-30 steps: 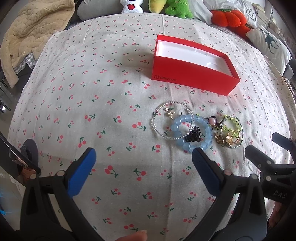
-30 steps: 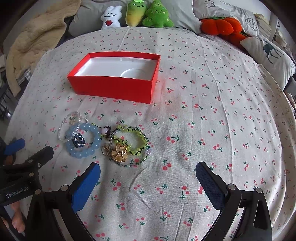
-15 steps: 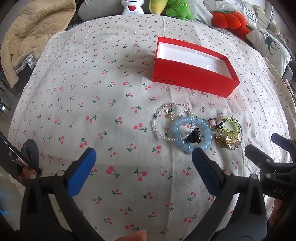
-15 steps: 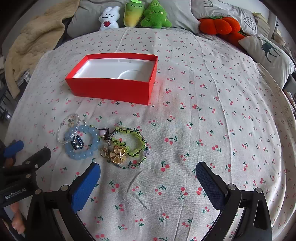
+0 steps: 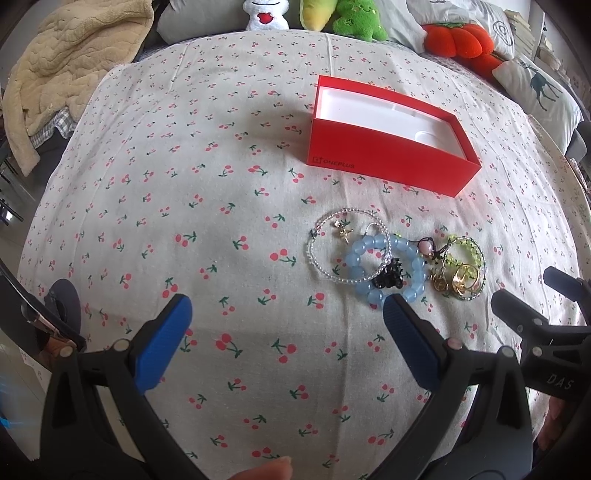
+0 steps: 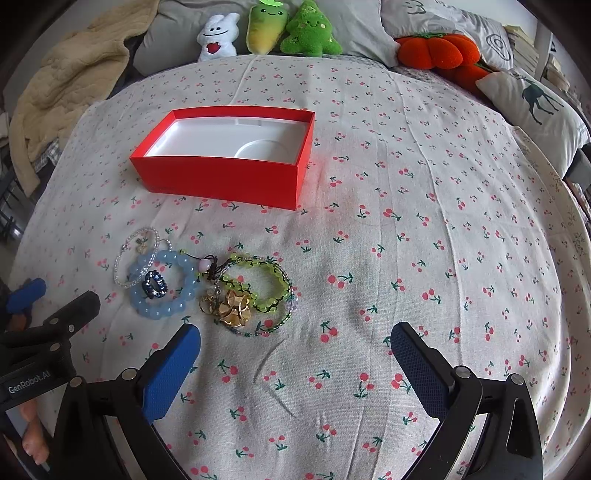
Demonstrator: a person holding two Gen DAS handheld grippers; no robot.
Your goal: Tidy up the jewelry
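Jewelry (image 6: 207,284) lies in a tangled cluster on the bed (image 6: 424,229), just in front of the empty red box (image 6: 221,181) (white liner bare). Over the last second your view has shifted only slightly; nothing has been gripped or moved. Your left gripper (image 5: 284,314) and right gripper (image 6: 295,343) both hover near the cluster, jaws apart and empty. Sorting has yet to start.

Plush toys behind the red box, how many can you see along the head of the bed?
4: white plush, yellow-green plush and green tree plush side by side, and the orange pumpkin plush further right. More may sit out of view.
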